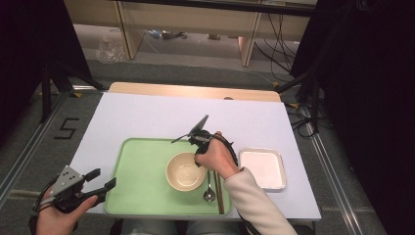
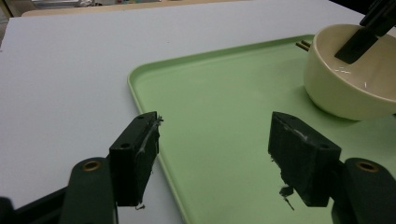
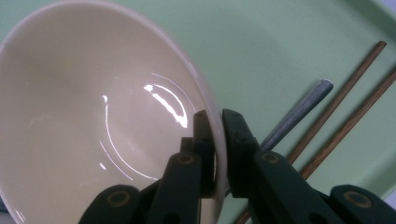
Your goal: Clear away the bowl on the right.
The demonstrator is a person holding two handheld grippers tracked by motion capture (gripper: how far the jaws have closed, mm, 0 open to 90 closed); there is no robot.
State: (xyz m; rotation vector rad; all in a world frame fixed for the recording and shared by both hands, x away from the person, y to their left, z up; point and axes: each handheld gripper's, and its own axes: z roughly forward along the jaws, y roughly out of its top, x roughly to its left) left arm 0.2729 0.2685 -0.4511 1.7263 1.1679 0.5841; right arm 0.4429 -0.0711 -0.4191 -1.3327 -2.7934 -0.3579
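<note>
Cream bowl [image 3: 93,116] clamped at its rim by the right gripper [image 3: 215,122].

Bowl sits on the green tray [image 1: 142,166], beside a spoon [image 1: 209,192] and chopsticks [image 1: 218,188]; one jaw is inside the rim, one outside. Left gripper [image 2: 212,149] hangs over the tray's near left corner, jaws wide apart and holding nothing.

The bowl [image 2: 350,77] is cut off by the left gripper view's right edge.

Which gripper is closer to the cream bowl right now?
Right. The right gripper is shut on the cream bowl at its rim; the left gripper hangs open at the green tray's near-left edge.
</note>
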